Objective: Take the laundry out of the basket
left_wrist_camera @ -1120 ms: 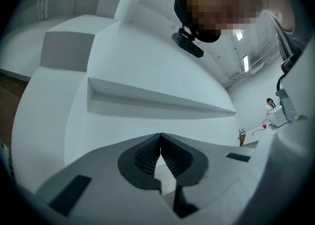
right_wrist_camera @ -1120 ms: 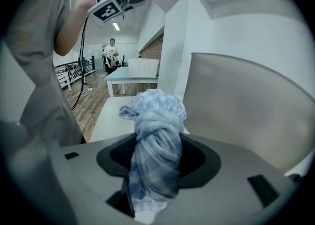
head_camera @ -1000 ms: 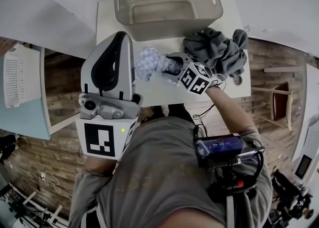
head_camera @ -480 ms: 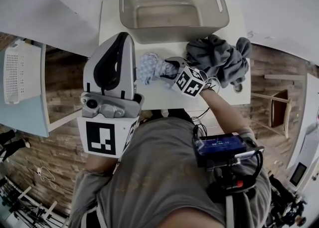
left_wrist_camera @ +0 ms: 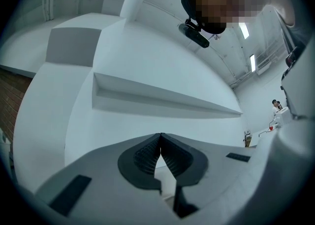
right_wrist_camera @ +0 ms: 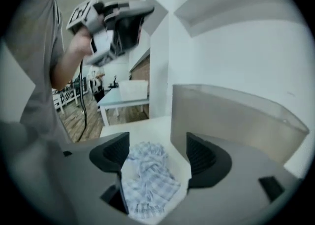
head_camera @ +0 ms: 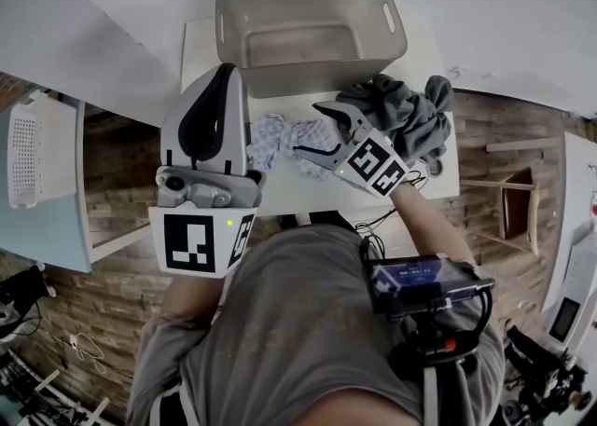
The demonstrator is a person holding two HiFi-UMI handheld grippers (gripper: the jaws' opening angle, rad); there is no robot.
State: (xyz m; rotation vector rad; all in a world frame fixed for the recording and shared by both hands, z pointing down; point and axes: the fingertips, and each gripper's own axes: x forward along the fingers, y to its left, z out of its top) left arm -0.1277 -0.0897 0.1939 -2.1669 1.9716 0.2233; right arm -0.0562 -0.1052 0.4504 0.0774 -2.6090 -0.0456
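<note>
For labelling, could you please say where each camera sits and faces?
Head view: head-mounted, steeply down on beige plastic basket, white table; torso, left gripper, right gripper show.
Left gripper view: rides it, tilted up at white wall; jaws shut.
Right gripper view: rides it, over blue checked cloth; jaws just opening, cloth between.
Head, right gripper views share basket, cloth.

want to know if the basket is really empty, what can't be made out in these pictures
- basket: floor strip behind its near wall, head view; right gripper view shows only the outside.
- checked cloth: left edge behind the left gripper, head view.
- grey clothes: partly under the right gripper, head view; number of pieces unclear.
- left gripper view: only walls and ceiling, no laundry.
</note>
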